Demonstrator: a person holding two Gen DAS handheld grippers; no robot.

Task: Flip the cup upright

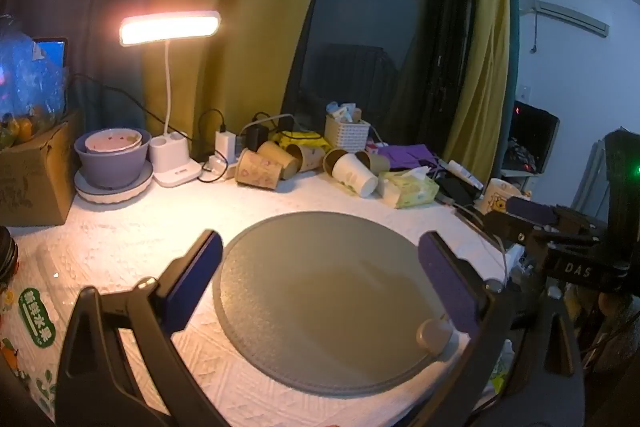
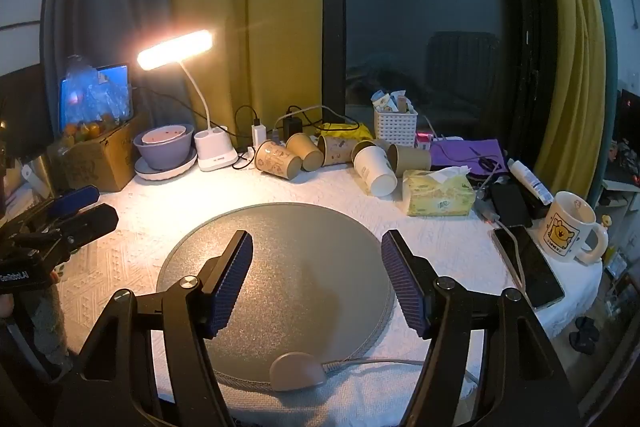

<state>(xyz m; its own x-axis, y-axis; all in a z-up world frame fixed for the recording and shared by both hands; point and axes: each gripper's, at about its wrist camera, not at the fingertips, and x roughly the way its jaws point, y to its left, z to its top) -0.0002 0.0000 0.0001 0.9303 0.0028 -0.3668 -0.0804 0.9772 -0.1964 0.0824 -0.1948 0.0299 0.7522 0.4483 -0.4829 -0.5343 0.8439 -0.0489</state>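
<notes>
At the back edge of the white textured tablecloth [image 2: 132,227], below the dark window, a row of paper cups lies tipped on its side: four brown ones and one white cup [image 2: 374,169], its mouth toward the camera and its body leaning on the brown cup [image 2: 410,159] beside it. Leftmost brown cup [image 2: 277,159] lies just right of the lit desk lamp's white base [image 2: 214,151]. In the left wrist view the same white cup [image 1: 354,173] lies between brown cups and a green tissue pack [image 1: 408,189]. Both grippers hang over the round grey mat [image 2: 280,227] in the foreground, well apart from the cups. Left gripper [image 1: 320,275]: blue pads spread wide, nothing between them. Right gripper [image 2: 316,281]: jaws likewise parted, holding nothing. A small grey knob [image 2: 296,371] with a cord sits at the mat's near edge. Far left, purple bowls [image 2: 164,145] stacked on a plate beside a cardboard box [image 2: 96,159]. Far right, a cartoon-printed mug [image 2: 570,227] stands upright near a phone [image 2: 528,263].
</notes>
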